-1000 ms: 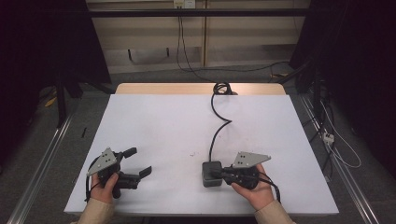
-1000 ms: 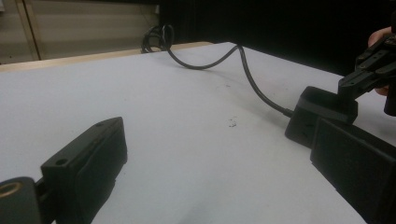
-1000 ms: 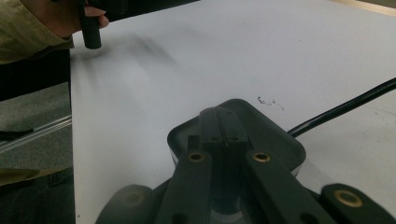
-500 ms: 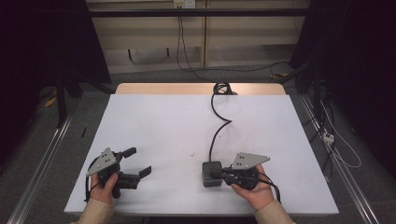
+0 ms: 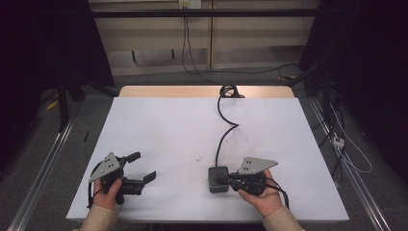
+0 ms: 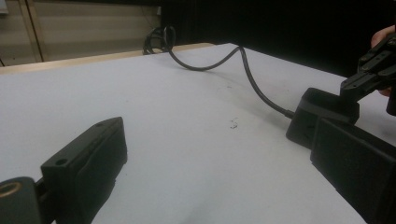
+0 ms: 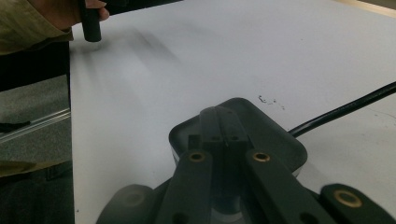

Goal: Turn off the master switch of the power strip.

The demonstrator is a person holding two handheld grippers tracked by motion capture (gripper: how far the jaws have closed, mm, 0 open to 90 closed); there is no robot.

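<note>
– So, anything move just now?
– Barely. Right gripper (image 5: 224,181) has kept its jaws pressed together over the black box (image 5: 217,179), no lift yet.
– Left gripper (image 5: 142,167)?
– Spread wide, empty, well left of the box.
– Box itself?
– Matte plastic, rounded corners, w/ a rubbery cable (image 5: 224,126) snaking away.

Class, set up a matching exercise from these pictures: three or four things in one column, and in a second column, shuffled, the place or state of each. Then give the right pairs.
Things:
1. Left gripper
2. Right gripper
3. Thick black cable
4. Small square black box

States:
A. jaws together, tips over the box
B. lies flat on the white table, near the front
C. jaws wide apart, nothing between
D. snakes from the far edge

Pairs: 1-C, 2-A, 3-D, 4-B
</note>
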